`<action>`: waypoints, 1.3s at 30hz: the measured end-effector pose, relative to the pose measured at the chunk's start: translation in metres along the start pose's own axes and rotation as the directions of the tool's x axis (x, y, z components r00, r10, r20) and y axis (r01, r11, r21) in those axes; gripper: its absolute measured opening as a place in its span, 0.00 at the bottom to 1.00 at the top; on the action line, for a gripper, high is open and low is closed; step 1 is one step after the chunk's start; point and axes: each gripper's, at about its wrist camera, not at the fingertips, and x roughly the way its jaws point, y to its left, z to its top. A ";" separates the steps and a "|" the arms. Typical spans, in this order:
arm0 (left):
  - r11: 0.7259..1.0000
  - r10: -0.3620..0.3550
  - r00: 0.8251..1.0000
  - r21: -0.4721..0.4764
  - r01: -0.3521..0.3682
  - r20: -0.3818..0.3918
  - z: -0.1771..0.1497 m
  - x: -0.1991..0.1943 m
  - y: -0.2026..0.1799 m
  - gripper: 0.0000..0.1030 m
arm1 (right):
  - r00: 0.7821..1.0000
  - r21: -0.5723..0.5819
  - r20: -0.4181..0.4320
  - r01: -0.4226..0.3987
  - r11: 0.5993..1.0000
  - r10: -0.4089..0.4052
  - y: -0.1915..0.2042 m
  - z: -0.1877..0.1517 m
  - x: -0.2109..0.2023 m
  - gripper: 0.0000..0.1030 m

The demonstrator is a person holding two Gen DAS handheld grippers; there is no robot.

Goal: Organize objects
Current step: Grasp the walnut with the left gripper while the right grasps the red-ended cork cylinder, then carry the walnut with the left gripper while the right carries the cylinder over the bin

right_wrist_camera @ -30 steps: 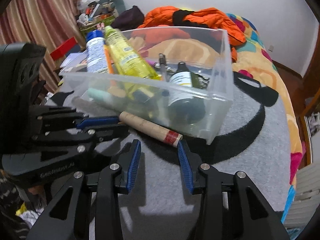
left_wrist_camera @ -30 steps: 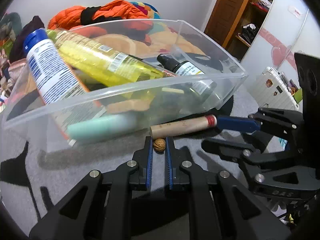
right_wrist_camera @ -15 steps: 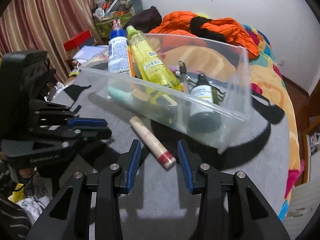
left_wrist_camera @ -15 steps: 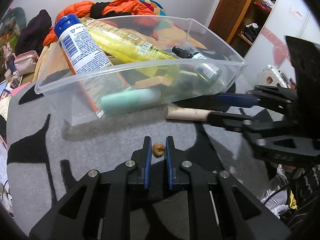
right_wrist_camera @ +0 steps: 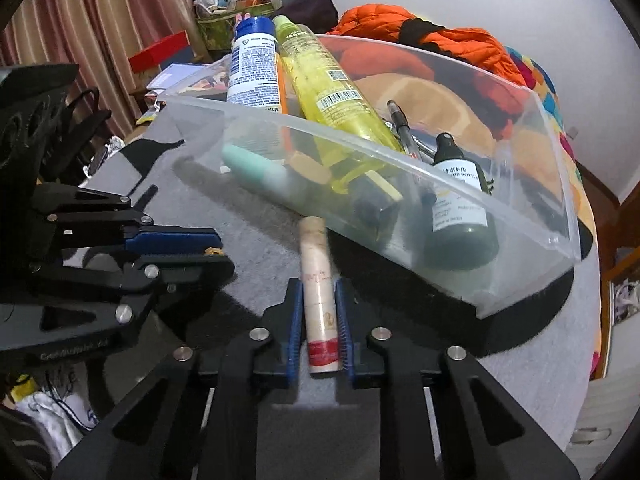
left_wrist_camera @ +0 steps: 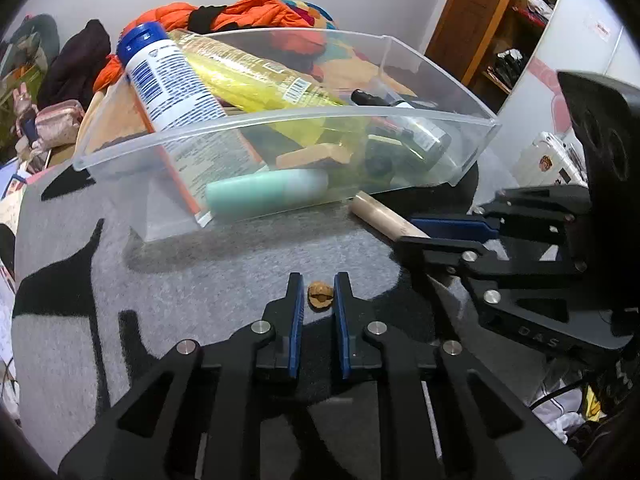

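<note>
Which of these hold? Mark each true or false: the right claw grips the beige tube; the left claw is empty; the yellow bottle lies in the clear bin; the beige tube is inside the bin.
1. The right claw grips the beige tube. True; its jaws have just closed on it.
2. The left claw is empty. False: it is shut on a small walnut.
3. The yellow bottle lies in the clear bin. True.
4. The beige tube is inside the bin. False: it lies outside, against the near wall.
</note>
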 end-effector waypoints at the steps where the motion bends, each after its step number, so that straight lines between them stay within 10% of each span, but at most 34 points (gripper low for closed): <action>1: 1.000 0.001 1.000 -0.005 -0.001 0.003 0.000 -0.001 0.001 0.14 | 1.000 0.009 0.003 -0.004 1.000 0.004 0.000 -0.002 -0.002 0.14; 25: 1.000 0.001 0.971 -0.012 0.002 0.238 0.049 -0.068 0.010 0.12 | 0.968 0.111 0.252 -0.021 0.994 -0.008 -0.008 0.027 -0.079 0.14; 39: 0.999 -0.046 0.999 0.014 0.046 0.007 0.010 -0.017 0.004 0.12 | 0.954 0.193 0.281 0.054 0.980 -0.108 -0.045 0.053 -0.072 0.14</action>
